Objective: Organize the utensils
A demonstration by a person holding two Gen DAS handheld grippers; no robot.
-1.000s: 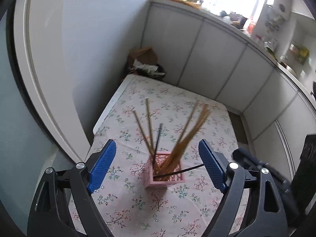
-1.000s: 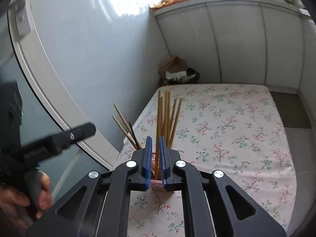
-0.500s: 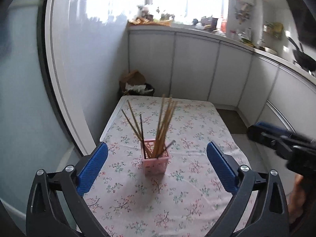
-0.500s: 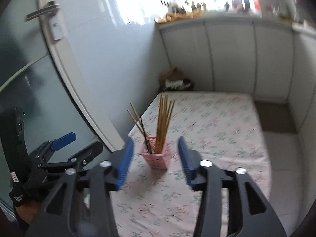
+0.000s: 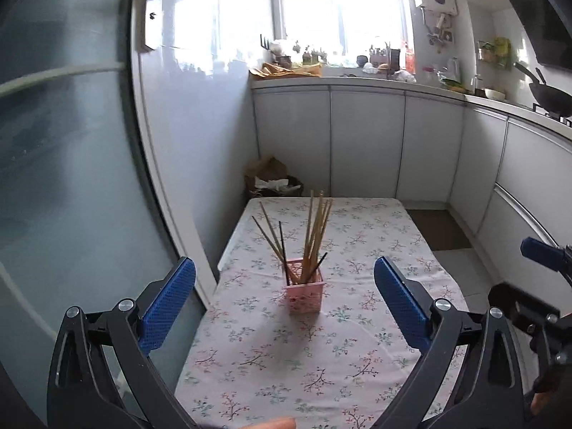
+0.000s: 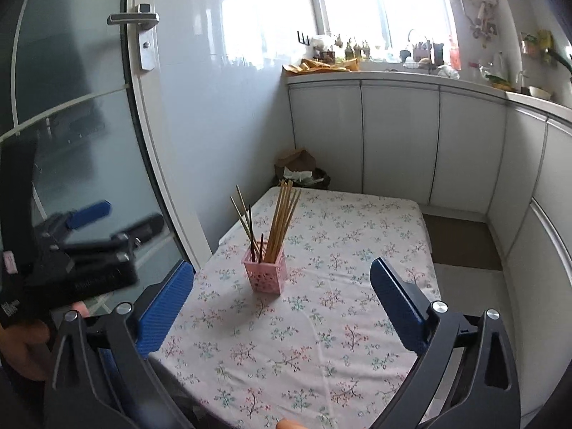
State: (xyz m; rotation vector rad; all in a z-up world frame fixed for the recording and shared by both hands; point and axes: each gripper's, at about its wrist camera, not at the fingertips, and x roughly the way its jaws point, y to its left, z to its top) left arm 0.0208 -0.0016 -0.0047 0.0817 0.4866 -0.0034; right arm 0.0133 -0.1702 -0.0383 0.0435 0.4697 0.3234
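A pink basket (image 5: 303,294) stands on the floral tablecloth (image 5: 357,350) and holds several wooden chopsticks (image 5: 314,230) and two black ones, all upright or leaning. It also shows in the right wrist view (image 6: 265,272) with the chopsticks (image 6: 282,214). My left gripper (image 5: 285,304) is open and empty, held back from the basket near the table's front. My right gripper (image 6: 282,307) is open and empty, also short of the basket. The left gripper shows blurred at the left of the right wrist view (image 6: 89,246).
The table (image 6: 357,329) stands in a kitchen corner beside a glass door (image 6: 71,125) on the left. White cabinets (image 5: 364,143) run along the back and right. A bin with a cardboard box (image 5: 271,178) sits behind the table.
My right gripper was shut close over the basket with a chopstick between its pads; it has opened and drawn back. My left gripper has also pulled back and tilted up.
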